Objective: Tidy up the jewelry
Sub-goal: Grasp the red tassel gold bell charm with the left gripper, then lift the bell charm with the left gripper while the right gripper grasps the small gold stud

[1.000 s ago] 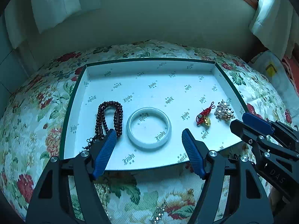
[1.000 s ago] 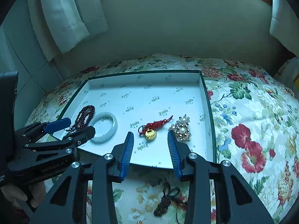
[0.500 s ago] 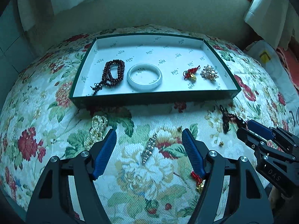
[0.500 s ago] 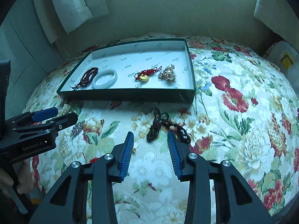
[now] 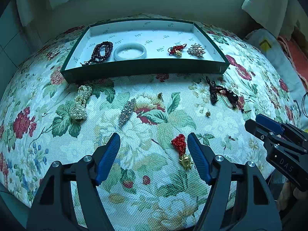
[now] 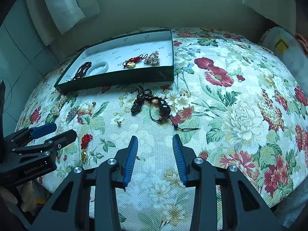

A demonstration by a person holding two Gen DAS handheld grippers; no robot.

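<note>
A green-walled tray (image 5: pixel 146 68) (image 6: pixel 115 78) at the far side holds dark red beads (image 5: pixel 102 51), a pale bangle (image 5: pixel 130 51), a red-and-gold charm (image 5: pixel 176 50) and a sparkly brooch (image 5: pixel 196 50). Loose on the floral cloth lie a pearl strand (image 5: pixel 80 102), a rhinestone clip (image 5: pixel 127 111), a black cord necklace (image 5: pixel 221 94) (image 6: pixel 152 102), two small gold studs (image 5: pixel 207 113) (image 5: pixel 159 95) and a red knot with a gold charm (image 5: pixel 182 150) (image 6: pixel 84 146). My left gripper (image 5: pixel 154 140) stands open above the cloth, the red knot just inside its right finger. My right gripper (image 6: pixel 155 140) is open and empty, below the black necklace.
The round table's floral cloth (image 6: pixel 231 115) drops off at the near and side edges. A wall and curtains (image 6: pixel 65 5) stand behind the tray. A white bag (image 5: pixel 269 48) lies off the table's right side. A hand (image 6: pixel 11 194) shows under the left gripper.
Both grippers have drawn back from over the tray toward the near side of the table. The loose jewelry on the cloth has come into view. Neither jaw width has changed.
</note>
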